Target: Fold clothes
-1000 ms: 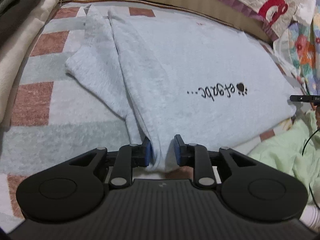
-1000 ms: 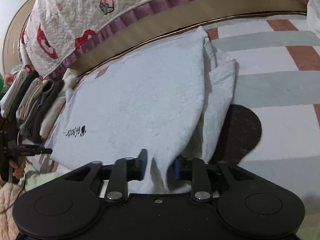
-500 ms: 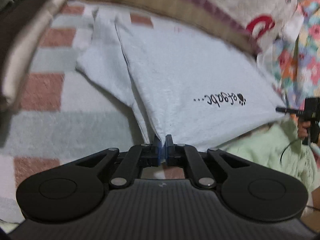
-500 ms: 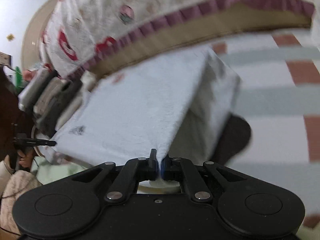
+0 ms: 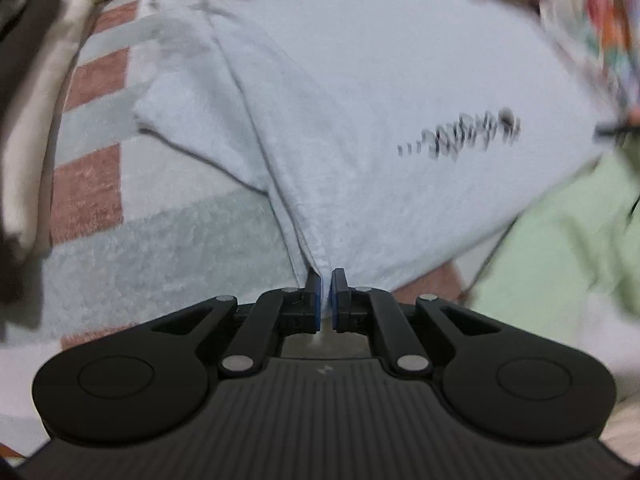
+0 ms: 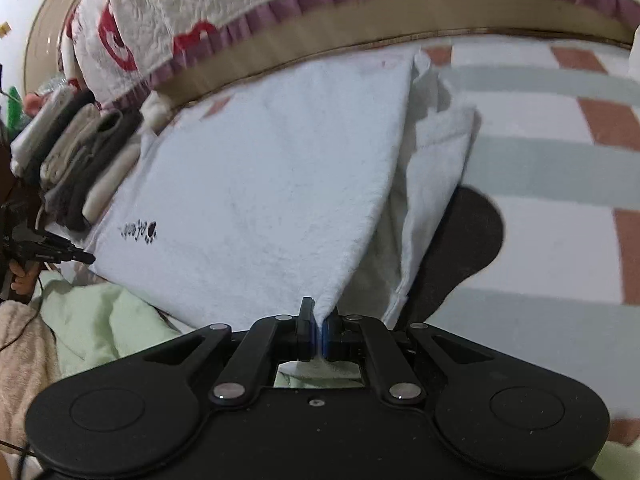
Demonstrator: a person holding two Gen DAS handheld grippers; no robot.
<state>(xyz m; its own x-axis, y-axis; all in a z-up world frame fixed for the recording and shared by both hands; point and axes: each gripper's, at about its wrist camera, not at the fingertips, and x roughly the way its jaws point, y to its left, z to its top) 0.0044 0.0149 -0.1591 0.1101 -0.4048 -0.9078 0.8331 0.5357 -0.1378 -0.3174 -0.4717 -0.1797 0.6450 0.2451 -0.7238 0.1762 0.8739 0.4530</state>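
Take the quilted bedspread (image 6: 304,4) as your landmark: the pale blue garment (image 5: 360,100) lies spread on the checked blanket (image 5: 92,188) just below the bedspread's purple-frilled edge, its far edge close to that frill and its near edge toward you. You have both near corners. The printed lettering (image 5: 460,136) sits on the side your left gripper (image 5: 326,280) holds, and the sleeve is tucked back under the body on each side.

What the next move turns on, as I read it: the garment's long axis runs from your two grippers away toward the bedspread, so carrying the near edge forward over the body would fold it in half along that axis. Neither hand is nearer; both sit at the near hem, one at each corner (so they should travel together, or the fold goes crooked).

Your left gripper's pads are pressed together on the hem corner, cloth pinched between them. Your right gripper (image 6: 316,314) is likewise clamped on its corner, with the fabric rising to a peak at the pads. A stack of folded clothes (image 6: 76,148) lies past the left end of the garment, below the bedspread, and a light green cloth (image 5: 560,240) lies on your side of it.
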